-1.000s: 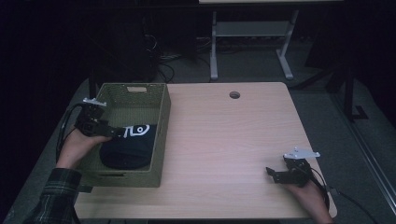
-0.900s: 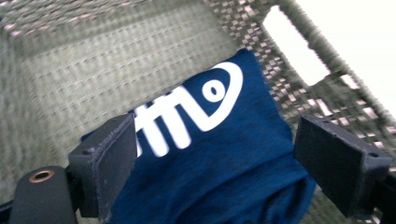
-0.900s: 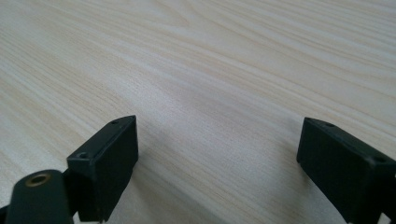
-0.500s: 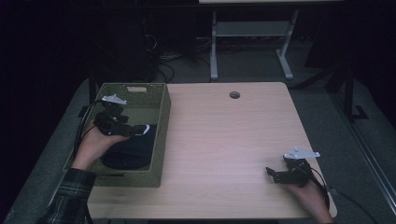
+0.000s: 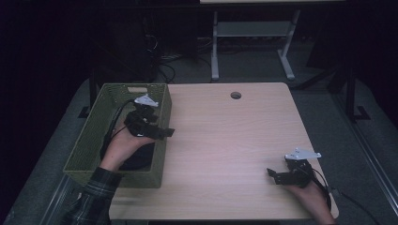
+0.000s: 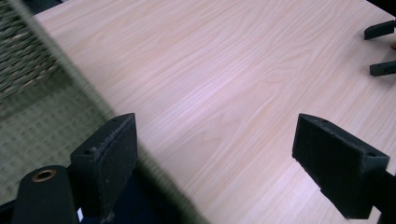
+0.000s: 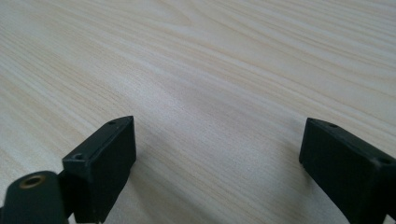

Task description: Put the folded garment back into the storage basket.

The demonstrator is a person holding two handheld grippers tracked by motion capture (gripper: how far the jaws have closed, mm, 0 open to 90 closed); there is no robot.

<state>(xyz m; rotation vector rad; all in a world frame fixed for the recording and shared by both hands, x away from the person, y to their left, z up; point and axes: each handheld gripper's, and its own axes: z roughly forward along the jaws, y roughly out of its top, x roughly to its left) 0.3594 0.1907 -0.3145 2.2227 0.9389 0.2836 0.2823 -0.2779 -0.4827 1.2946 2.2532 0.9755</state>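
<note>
- Forearm in a plaid sleeve (image 5: 96,194) enters the high view from the bottom left; its hand holds the left gripper (image 5: 159,132) over the right-hand wall of a green woven basket (image 5: 94,136), jaw tips reaching out past the rim toward the open table.
- Dark bundle, seemingly folded fabric (image 5: 136,159), lies in the near part of the basket, below and behind the left gripper and partly covered by the hand. The gripper is not touching it.
- The left gripper view looks along that gripper's own jaws: they are spread wide with nothing between them. The left pad (image 6: 109,158) hangs over the blurred basket rim (image 6: 74,77); the right pad is over bare wood.
- That same view gives details the high view lacks: the basket's woven inside at close range, a sliver of the dark fabric at the bottom edge, and far off at the top right the two tips of the other gripper.
- At the near right corner of the light wooden table (image 5: 225,140), the right gripper (image 5: 274,176) rests low in the other hand, well apart from the basket.
- The right gripper view shows its jaws spread wide and empty, just above wood grain.
- Farther off, the high view shows a round cable hole (image 5: 235,95) near the table's far edge, then the white legs of another table (image 5: 251,33) on the dark floor beyond.
</note>
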